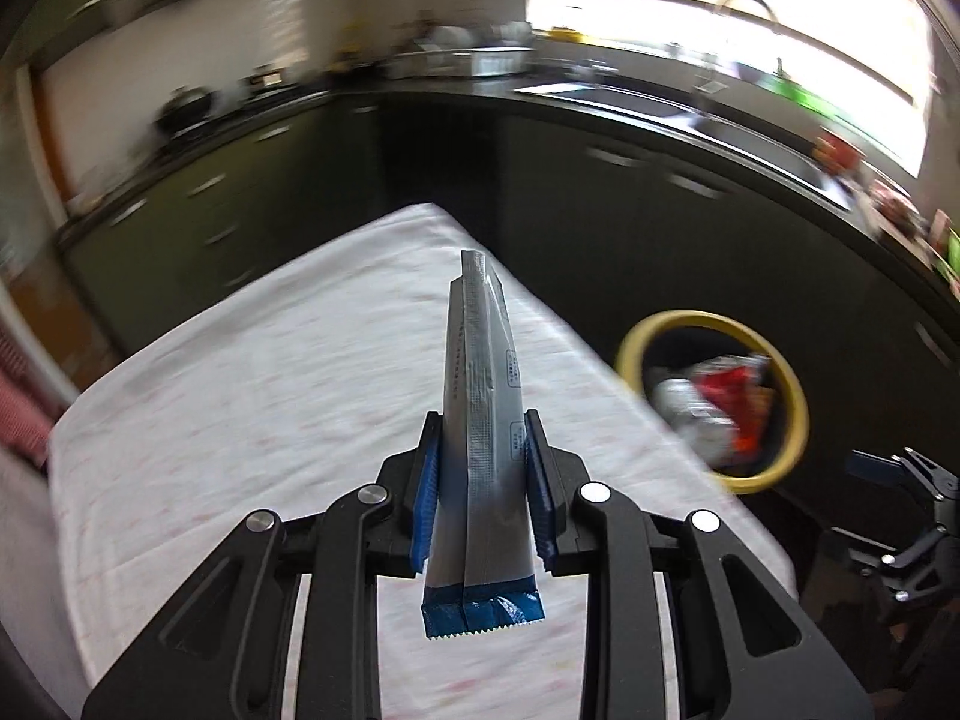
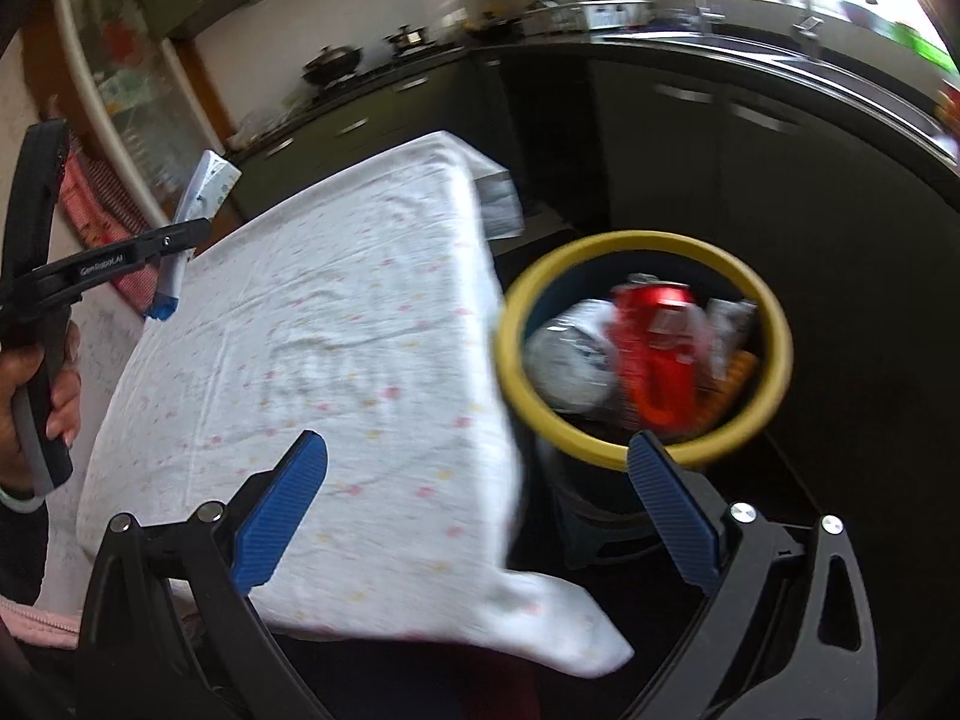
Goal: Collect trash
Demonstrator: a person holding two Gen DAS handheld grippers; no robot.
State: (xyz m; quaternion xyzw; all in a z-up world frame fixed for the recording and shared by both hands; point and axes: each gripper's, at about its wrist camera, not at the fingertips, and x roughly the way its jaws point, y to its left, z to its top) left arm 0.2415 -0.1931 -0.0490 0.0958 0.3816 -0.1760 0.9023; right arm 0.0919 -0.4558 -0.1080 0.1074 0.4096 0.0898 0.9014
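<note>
The left gripper (image 1: 483,492) is clamped on a grey wrapper (image 1: 480,420), at frame centre above the cloth-covered desk (image 1: 240,390). The right gripper (image 2: 480,516) stands apart and empty, low in frame, near the yellow-rimmed bin (image 2: 645,240) holding trash.

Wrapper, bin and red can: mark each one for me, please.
Wrapper (image 1: 480,414): left wrist view, on its grey middle, between the fingers.
Bin (image 2: 636,240): right wrist view, on the far arc of its yellow rim.
Red can (image 2: 654,348): right wrist view, on its side, inside the bin.
</note>
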